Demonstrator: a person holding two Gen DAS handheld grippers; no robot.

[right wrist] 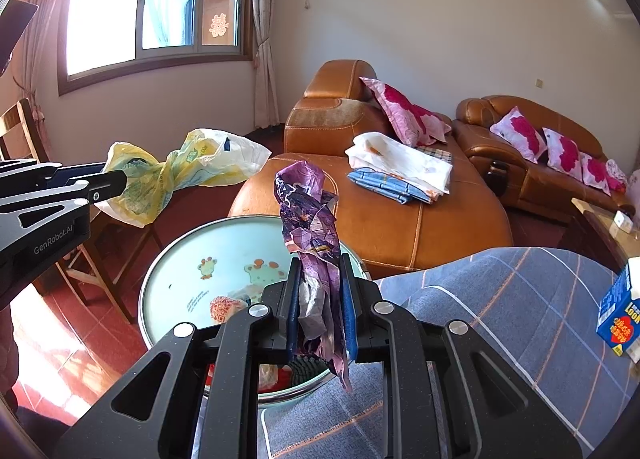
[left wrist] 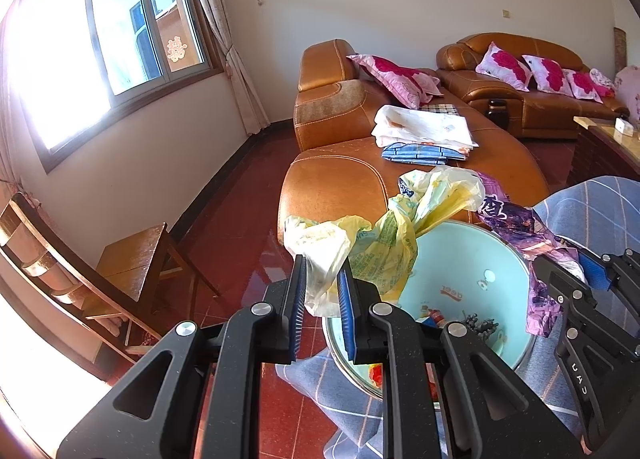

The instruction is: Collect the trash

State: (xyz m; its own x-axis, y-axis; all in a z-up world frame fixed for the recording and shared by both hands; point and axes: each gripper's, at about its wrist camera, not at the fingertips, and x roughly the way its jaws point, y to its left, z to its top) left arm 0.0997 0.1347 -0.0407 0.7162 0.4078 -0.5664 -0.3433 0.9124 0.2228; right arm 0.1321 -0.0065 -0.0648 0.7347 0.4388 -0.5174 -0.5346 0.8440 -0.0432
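A crumpled yellow plastic bag (left wrist: 384, 235) hangs in the air over the near rim of a pale green bin (left wrist: 460, 275), and my left gripper (left wrist: 322, 279) is shut on its lower end. My right gripper (right wrist: 320, 291) is shut on a crinkled purple wrapper (right wrist: 312, 219) that stands up from its pads above the bin (right wrist: 208, 259). In the left wrist view the purple wrapper (left wrist: 516, 227) and the right gripper (left wrist: 580, 271) show at the right. In the right wrist view the yellow bag (right wrist: 176, 175) and the left gripper (right wrist: 116, 183) show at the left. Trash lies inside the bin.
An orange leather sofa (left wrist: 340, 179) stands just behind the bin, with folded cloths (left wrist: 424, 135) and pink pillows (left wrist: 396, 75) on it. A wooden chair (left wrist: 132, 267) stands at the left on the red tiled floor. A person's checked trouser leg (right wrist: 500, 319) lies beside the bin. A blue box (right wrist: 618, 311) sits at the right.
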